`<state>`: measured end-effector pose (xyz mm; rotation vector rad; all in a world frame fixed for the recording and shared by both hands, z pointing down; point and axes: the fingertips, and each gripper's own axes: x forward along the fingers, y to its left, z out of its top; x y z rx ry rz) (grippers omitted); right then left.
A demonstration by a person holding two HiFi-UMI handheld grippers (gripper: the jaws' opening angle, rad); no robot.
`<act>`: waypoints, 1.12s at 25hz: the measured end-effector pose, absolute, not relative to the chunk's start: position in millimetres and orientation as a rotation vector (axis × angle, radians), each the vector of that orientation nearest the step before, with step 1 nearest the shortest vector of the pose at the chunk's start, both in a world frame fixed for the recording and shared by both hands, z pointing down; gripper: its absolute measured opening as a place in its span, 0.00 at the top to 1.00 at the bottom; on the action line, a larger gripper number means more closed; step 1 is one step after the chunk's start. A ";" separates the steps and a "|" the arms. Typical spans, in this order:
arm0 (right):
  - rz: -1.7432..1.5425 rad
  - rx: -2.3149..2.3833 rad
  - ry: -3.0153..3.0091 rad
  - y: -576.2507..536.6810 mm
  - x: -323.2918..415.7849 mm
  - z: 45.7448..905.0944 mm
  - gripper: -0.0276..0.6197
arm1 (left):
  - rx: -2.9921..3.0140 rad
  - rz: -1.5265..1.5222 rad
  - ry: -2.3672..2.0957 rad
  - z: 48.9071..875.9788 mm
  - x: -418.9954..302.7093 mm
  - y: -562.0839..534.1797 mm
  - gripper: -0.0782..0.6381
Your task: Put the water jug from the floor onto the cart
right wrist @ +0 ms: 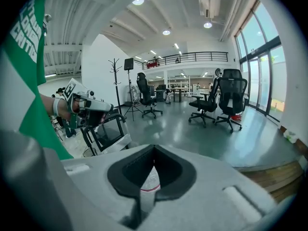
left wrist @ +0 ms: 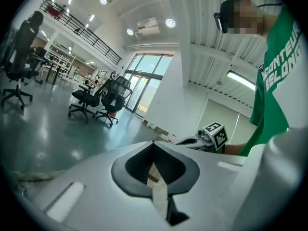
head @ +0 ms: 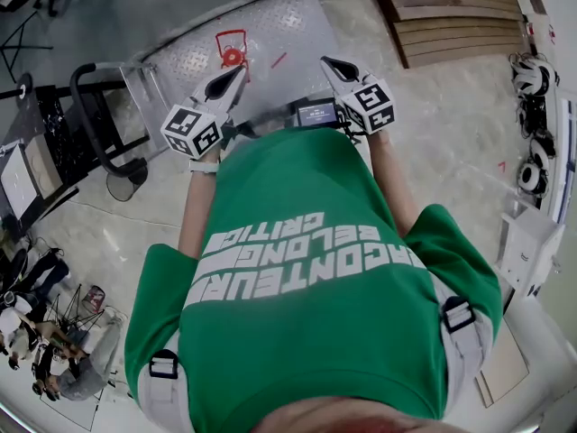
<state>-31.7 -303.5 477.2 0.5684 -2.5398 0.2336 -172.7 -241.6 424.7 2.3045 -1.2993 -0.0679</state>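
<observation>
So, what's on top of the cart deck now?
What looks like the water jug, red-capped, sits on the cart deck. Its near edge is hidden behind the left gripper, right gripper and green shirt.

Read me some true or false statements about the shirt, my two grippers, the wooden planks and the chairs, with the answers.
1. The person wears a green T-shirt with white lettering. True.
2. The left gripper and the right gripper hold their jaws wide apart. False: both are shut and empty.
3. The stack of brown wooden planks lies on the grey metal platform cart. False: it lies on the pale floor beyond the cart.
4. Black wheeled office chairs stand in the hall. True.
</observation>
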 end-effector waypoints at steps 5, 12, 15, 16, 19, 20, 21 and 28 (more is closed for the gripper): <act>0.224 0.544 -2.528 -306.3 -28.9 480.4 0.97 | 2.295 -0.068 -1.306 426.0 -169.8 -245.6 0.88; 0.223 0.509 -2.523 -313.1 -28.6 484.1 0.97 | 2.273 -0.068 -1.331 428.0 -168.8 -248.4 0.88; 0.223 0.501 -2.520 -316.5 -30.8 486.7 0.97 | 2.263 -0.069 -1.343 430.1 -171.8 -249.0 0.88; 0.222 0.499 -2.521 -317.9 -32.1 487.3 0.97 | 2.261 -0.069 -1.345 430.7 -172.9 -249.5 0.88; 0.226 0.493 -2.524 -321.2 -34.9 488.2 0.97 | 2.257 -0.068 -1.350 431.4 -174.3 -250.9 0.88; 0.230 0.492 -2.526 -321.9 -35.2 488.4 0.97 | 2.256 -0.067 -1.351 431.3 -174.0 -251.1 0.88; 0.232 0.491 -2.528 -322.7 -35.5 488.6 0.97 | 2.256 -0.065 -1.352 431.1 -173.7 -251.2 0.88; 0.227 0.471 -2.519 -324.9 -38.9 490.6 0.97 | 2.249 -0.058 -1.363 431.3 -173.9 -252.5 0.88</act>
